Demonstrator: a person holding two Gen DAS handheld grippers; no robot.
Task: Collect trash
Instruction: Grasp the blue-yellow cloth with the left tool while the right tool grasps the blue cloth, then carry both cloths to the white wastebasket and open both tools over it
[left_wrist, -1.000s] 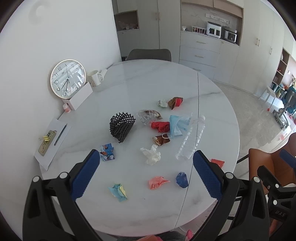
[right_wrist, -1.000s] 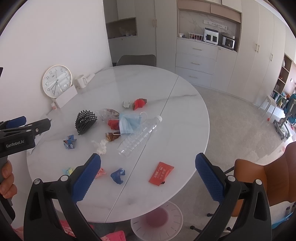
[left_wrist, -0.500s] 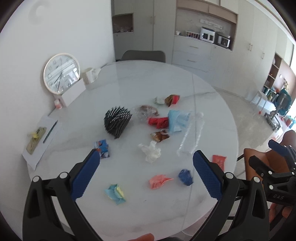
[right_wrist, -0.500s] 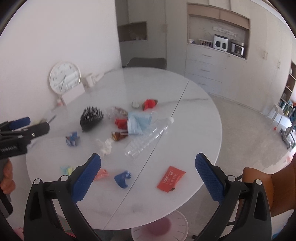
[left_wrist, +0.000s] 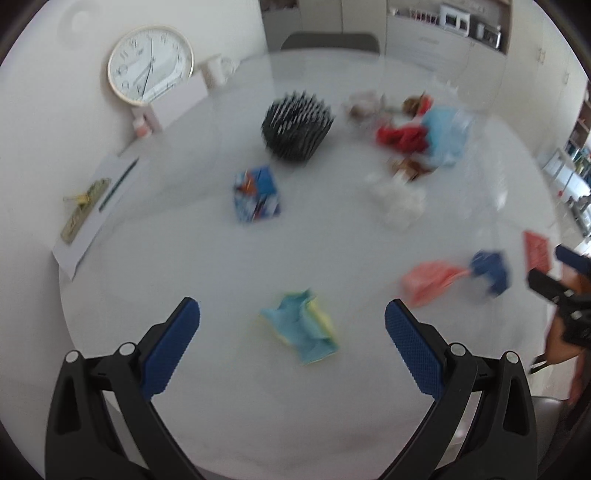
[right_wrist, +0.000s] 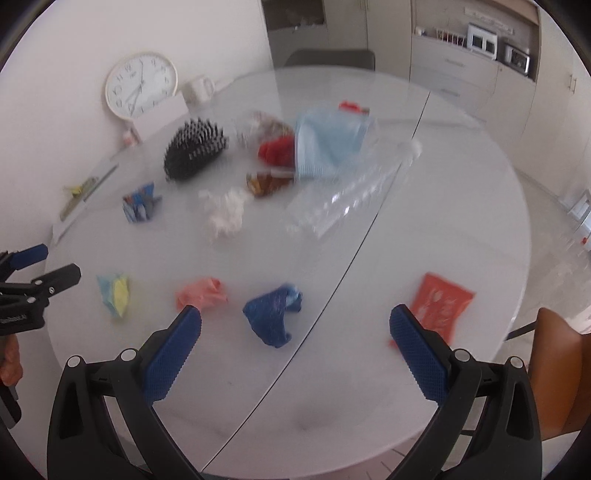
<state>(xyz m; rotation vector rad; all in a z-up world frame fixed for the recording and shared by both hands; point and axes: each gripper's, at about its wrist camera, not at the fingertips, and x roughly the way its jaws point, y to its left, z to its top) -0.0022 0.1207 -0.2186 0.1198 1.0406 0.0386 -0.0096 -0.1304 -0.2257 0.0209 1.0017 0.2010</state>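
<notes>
Trash lies scattered on a round white table (left_wrist: 207, 258). My left gripper (left_wrist: 291, 332) is open, with a crumpled blue-yellow paper (left_wrist: 301, 326) between its fingers' line of sight, just beyond the tips. My right gripper (right_wrist: 295, 332) is open, with a crumpled dark blue wad (right_wrist: 271, 314) just ahead of it. A pink wad (right_wrist: 201, 291), a red wrapper (right_wrist: 439, 302), a clear bottle (right_wrist: 347, 192), a white tissue (right_wrist: 225, 210), a blue mask (right_wrist: 328, 147) and a blue carton piece (left_wrist: 256, 192) lie farther out. A black mesh basket (left_wrist: 295, 129) lies on its side.
A wall clock (left_wrist: 149, 64) leans at the table's far left beside a white mug (left_wrist: 218, 70). A paper sheet with a pen and clip (left_wrist: 92, 206) lies at the left edge. A chair (right_wrist: 330, 59) stands behind the table; an orange chair (right_wrist: 561, 369) at right.
Both grippers have moved down and closer to the table, so the trash looks larger. The view is blurred by motion. Both stay open.
</notes>
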